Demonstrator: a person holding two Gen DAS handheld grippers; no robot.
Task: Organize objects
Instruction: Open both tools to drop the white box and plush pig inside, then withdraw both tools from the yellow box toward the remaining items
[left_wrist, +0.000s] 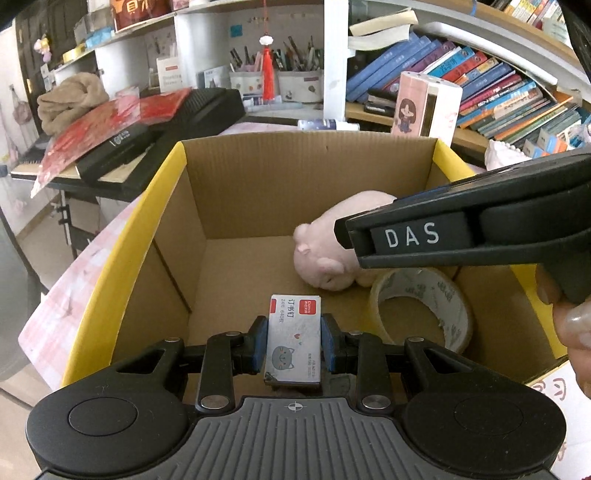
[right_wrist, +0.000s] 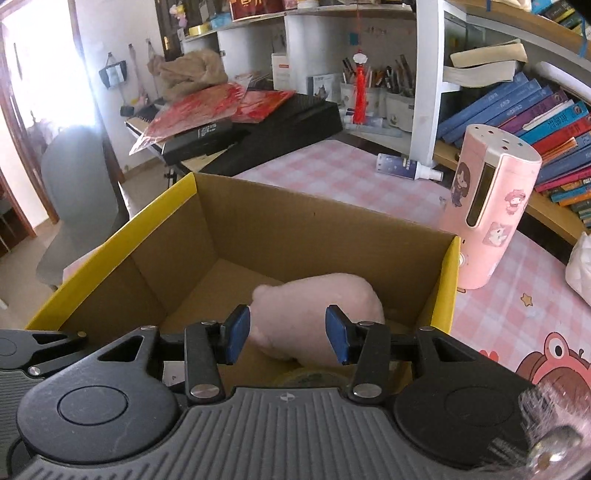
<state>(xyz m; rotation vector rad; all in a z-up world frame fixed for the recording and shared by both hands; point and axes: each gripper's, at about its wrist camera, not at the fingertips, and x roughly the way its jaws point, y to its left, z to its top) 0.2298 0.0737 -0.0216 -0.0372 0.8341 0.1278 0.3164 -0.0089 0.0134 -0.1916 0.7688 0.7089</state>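
Note:
My left gripper (left_wrist: 293, 341) is shut on a small white staple box (left_wrist: 294, 332) with a cat picture, held low inside the open cardboard box (left_wrist: 258, 177) with yellow flaps. A pink plush toy (left_wrist: 325, 254) and a roll of clear tape (left_wrist: 421, 306) lie on the box floor to the right. My right gripper (right_wrist: 288, 334) is open and empty above the box's near edge, over the pink plush (right_wrist: 317, 310). Its body shows in the left wrist view (left_wrist: 461, 225) above the plush. The tape roll (right_wrist: 310, 378) peeks out just under the right gripper.
The box (right_wrist: 207, 206) stands on a pink checked tablecloth (right_wrist: 354, 173). A pink cylindrical holder (right_wrist: 491, 210) stands right of the box, a small spray bottle (right_wrist: 399, 164) lies behind. Bookshelves (left_wrist: 498, 85) at the back right, black cases with red paper (left_wrist: 122, 136) at the left.

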